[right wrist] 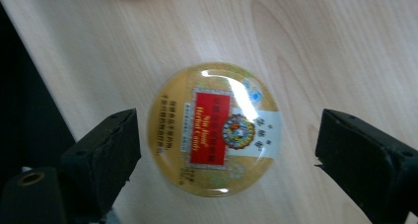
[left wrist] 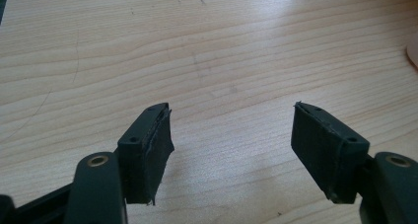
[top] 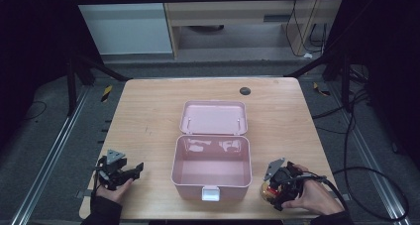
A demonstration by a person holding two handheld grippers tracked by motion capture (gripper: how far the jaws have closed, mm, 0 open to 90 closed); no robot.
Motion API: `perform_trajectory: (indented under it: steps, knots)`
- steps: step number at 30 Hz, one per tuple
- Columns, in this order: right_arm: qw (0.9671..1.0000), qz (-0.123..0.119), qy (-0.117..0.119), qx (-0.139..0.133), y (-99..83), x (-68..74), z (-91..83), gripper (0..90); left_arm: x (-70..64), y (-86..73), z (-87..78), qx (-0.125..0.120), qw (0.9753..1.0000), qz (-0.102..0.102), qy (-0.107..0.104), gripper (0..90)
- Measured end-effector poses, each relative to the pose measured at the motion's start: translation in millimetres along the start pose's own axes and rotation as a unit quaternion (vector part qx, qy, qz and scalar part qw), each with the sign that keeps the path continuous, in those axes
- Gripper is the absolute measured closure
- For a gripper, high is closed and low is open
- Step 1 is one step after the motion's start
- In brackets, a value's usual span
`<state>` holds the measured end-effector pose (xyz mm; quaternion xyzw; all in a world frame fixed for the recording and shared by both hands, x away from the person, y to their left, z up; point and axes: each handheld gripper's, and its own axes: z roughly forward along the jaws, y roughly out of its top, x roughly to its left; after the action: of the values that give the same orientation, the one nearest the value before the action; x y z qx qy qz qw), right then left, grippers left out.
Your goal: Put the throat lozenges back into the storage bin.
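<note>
The tin (right wrist: 215,129) is a round, gold, domed candy tin with a red label, lying flat on the table (top: 148,116). In the right gripper view it sits at the middle of the frame, between the two black jaws. The left jaw is just beside its rim, perhaps touching, while the right jaw stands a little way off. The jaws are open and straddle the tin without gripping it.

Being round, the tin has no long axis to line up with; only the label runs top to bottom in that view. The coming move looks like a plain squeeze across its width. The jaws are off-centre, so the tin may slide toward the right jaw as they close.

In the high view the tin (top: 268,191) is at the lower right, near the table's front edge, mostly covered by the right gripper (top: 275,188) and the hand (top: 317,197). Its height is hard to judge.

The open pink box (top: 212,168) sits left of the tin at frame centre, lid back, looking empty.

The left gripper (top: 140,168) rests at the lower left, well apart from the tin, with its jaws wide open over bare wood.
</note>
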<state>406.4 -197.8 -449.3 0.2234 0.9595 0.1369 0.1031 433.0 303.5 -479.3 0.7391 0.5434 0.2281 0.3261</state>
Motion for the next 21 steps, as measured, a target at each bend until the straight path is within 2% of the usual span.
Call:
perform_trajectory:
  steps: [1,3,6,12,21]
  knots:
    - [0.9998,0.003,0.011,-0.018,3.2,0.4,-0.5,11.8,-0.3,0.0,-0.1,0.000,1.0000,0.001,-0.001,31.4]
    - [0.9997,0.001,0.013,-0.020,3.7,0.2,0.2,11.6,-0.6,-0.2,-0.8,-0.002,1.0000,0.001,-0.001,31.4]
    - [0.9999,-0.005,0.010,0.001,3.5,-0.7,6.6,10.6,0.3,-0.3,-0.3,0.000,1.0000,0.000,0.000,31.4]
    - [0.9999,-0.004,0.015,-0.002,3.9,0.1,9.7,10.6,0.0,-0.3,-0.6,0.000,1.0000,0.001,-0.001,31.4]
    - [0.9995,-0.007,0.020,0.022,4.1,0.2,15.8,13.7,0.2,-0.3,-0.4,0.002,1.0000,0.002,-0.001,31.4]
